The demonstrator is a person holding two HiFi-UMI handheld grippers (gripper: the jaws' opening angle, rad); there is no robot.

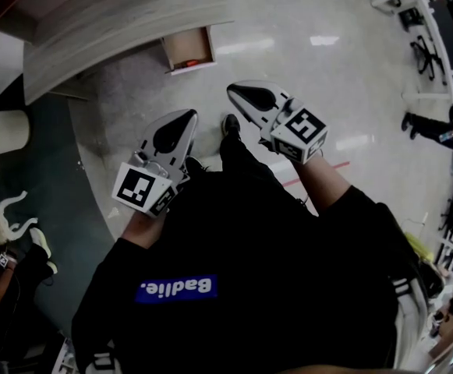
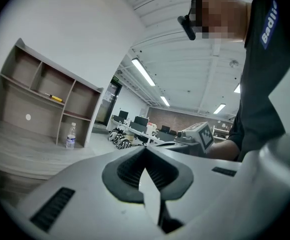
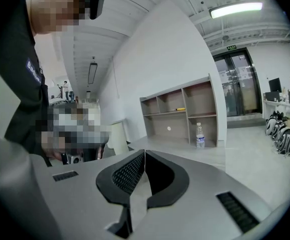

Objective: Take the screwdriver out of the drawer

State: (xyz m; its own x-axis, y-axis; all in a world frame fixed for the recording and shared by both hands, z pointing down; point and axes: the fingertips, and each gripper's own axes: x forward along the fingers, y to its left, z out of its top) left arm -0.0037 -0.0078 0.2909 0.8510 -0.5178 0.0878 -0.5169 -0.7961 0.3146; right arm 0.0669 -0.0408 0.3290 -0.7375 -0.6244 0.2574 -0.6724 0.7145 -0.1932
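The left gripper [image 2: 145, 153] has its jaws together at the tips with nothing between them. The right gripper [image 3: 143, 156] is the same, pads pressed on each other and empty. Both are held out in front of the person, well apart from the shelf unit [image 2: 82, 104].

The shelf unit stands on a low wooden platform [image 2: 30, 156]. Its lower left part is a flat drawer front [image 2: 15, 111] with a round knob [image 2: 28, 117], and it looks closed, so no screwdriver shows inside it. On the middle shelf above that front lies a small yellow tool [image 2: 54, 98]; whether it is a screwdriver is too small to tell. A water bottle [image 2: 71, 136] stands just beside the unit's right end.

In the head view an open-topped box [image 1: 171, 57] holding something orange [image 1: 200, 61] sits at the platform's edge; how it lies to the shelf unit I cannot tell.

The step in hand is probably the approach, with nothing touched yet. Next, one gripper needs to get near the shelf unit, part its jaws, take the knob and draw the front out.
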